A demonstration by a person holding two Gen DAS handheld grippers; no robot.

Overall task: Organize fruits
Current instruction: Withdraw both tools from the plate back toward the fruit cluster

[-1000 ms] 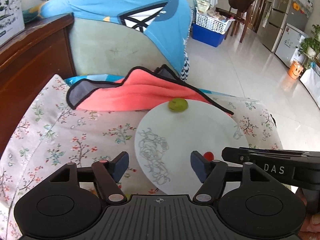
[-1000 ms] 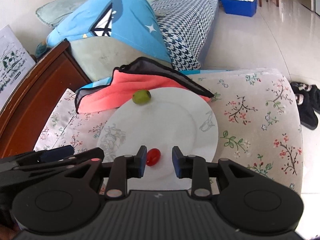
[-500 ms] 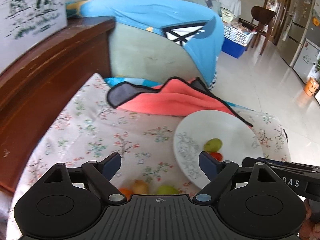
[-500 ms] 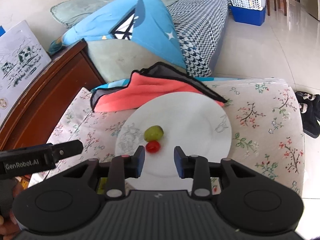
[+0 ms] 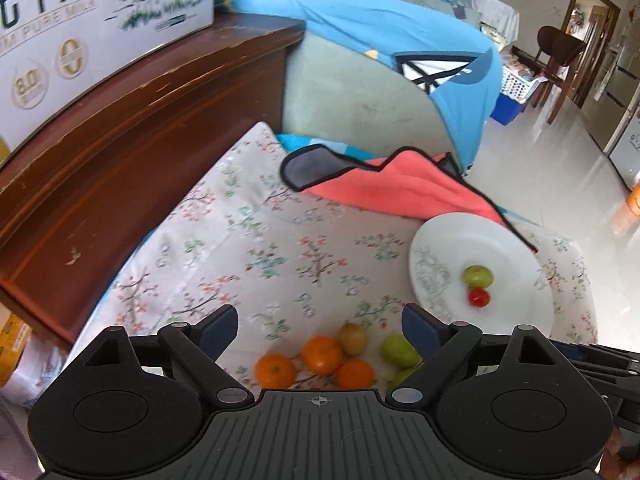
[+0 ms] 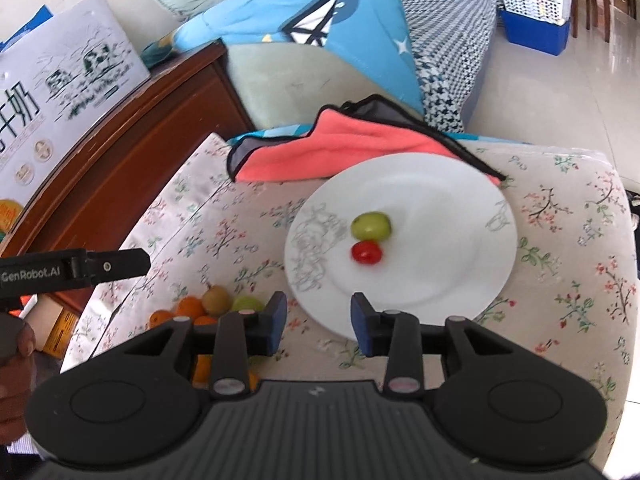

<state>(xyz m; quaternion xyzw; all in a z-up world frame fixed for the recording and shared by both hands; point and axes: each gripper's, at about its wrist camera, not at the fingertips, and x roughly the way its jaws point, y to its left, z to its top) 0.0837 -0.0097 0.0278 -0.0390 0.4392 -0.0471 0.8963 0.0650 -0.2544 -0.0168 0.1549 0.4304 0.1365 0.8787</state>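
At lower centre of each view, left claw and right claw are opening, both empty; left wider.

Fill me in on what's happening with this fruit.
A person with a gripper in each hand is sorting fruit onto a white plate on a floral cushion. A green fruit and a small red one lie there already. The left gripper, jaws opening and empty, hangs above the oranges and other loose fruit. The right gripper, also opening and empty, is at the plate's near edge.
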